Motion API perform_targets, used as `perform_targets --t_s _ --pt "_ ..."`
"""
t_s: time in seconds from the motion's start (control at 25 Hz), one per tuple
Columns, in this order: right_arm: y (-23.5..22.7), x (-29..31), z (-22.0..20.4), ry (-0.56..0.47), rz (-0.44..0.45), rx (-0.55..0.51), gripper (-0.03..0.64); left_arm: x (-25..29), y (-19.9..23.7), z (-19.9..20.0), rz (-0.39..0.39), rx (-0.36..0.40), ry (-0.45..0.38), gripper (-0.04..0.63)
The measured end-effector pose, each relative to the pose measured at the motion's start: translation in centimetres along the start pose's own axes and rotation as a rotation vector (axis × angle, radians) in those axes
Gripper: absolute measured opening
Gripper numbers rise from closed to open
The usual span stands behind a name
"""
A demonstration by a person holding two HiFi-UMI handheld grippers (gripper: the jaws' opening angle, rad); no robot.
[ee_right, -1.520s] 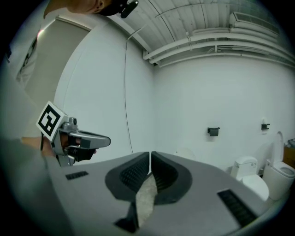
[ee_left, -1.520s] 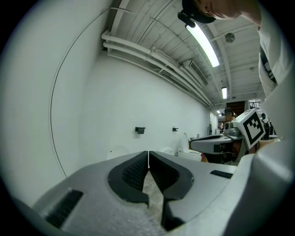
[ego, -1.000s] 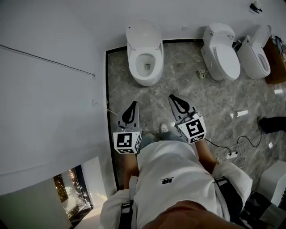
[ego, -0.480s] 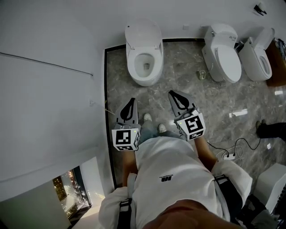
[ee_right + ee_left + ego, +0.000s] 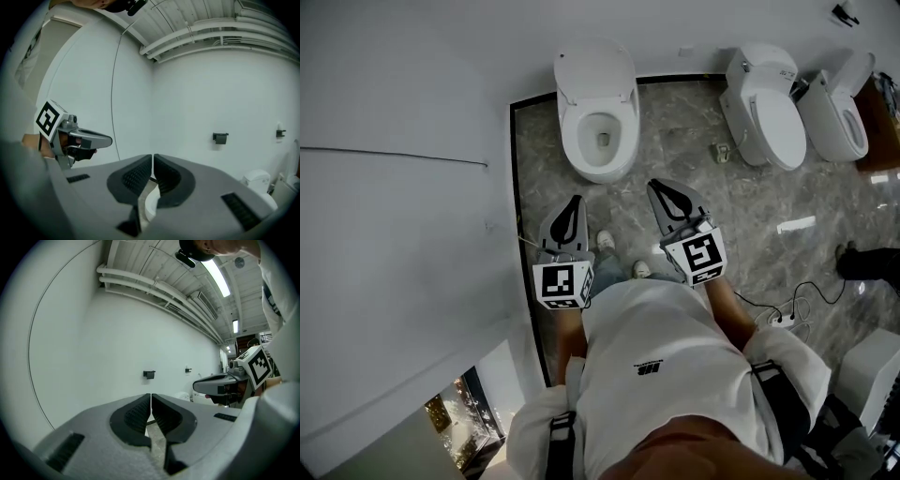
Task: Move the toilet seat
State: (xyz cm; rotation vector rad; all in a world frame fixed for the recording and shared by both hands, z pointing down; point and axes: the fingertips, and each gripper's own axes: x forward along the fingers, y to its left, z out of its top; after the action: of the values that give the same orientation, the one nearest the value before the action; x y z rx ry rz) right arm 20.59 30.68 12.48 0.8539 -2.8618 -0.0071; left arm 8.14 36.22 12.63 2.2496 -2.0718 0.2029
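I'm on the approach, I judge — left claw and right claw both closed tight, holding nothing, near the toilet seat by the wall — next, open one and reach its rim.

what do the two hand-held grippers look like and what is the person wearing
The left hand-held gripper and right hand-held gripper are both grey tapered shells with black ribbed pads and a white cube with black square markers at the back. The person wears a white short-sleeved shirt with a small black logo.
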Motion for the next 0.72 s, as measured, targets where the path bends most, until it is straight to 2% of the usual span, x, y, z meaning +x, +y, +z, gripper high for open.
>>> perform_targets --t_s 0.28,0.56,0.72 --pt "-0.8 5.3 0.9 0.016 -0.036 0.0 0.035 3.9 4.5 0.5 -0.023 0.031 0.009 0.032" --pt "-1.3 10.2 1.6 0.031 -0.081 0.002 0.035 7.4 8.6 0.7 -0.073 0.028 0.008 0.032" --pt "-1.3 12.5 1.5 0.049 -0.116 0.006 0.035 9.2 10.8 0.4 -0.095 0.065 0.016 0.032"
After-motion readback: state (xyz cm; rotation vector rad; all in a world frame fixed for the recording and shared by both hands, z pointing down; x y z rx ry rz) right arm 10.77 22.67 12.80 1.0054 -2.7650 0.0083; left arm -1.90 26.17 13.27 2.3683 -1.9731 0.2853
